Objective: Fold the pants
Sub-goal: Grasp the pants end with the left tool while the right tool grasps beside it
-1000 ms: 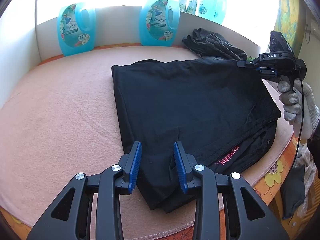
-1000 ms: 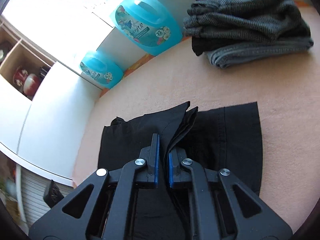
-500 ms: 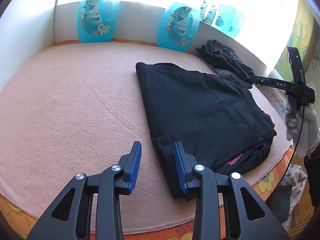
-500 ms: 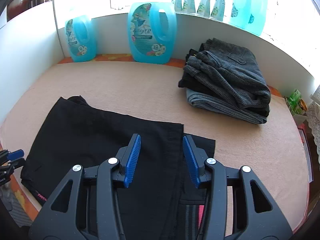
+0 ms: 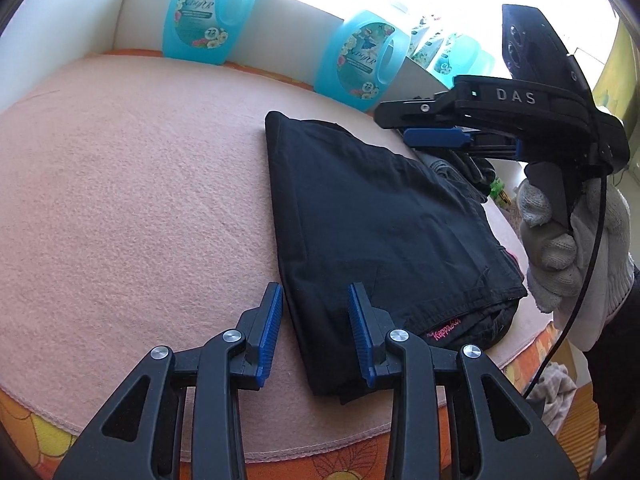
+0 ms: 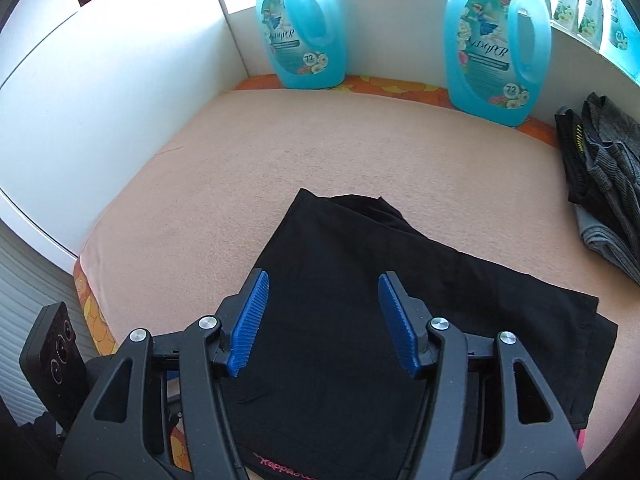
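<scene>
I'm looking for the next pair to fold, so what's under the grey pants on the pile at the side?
Under the grey pants a black garment sticks out, and a lighter grey folded piece lies at the bottom on the pink cover. Anything deeper inside the pile is hidden.

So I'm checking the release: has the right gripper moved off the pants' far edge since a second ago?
Yes. The right gripper has pulled back toward the near table edge, its jaws opening with nothing gripped, above the black pants; the blue jugs look farther off.
</scene>
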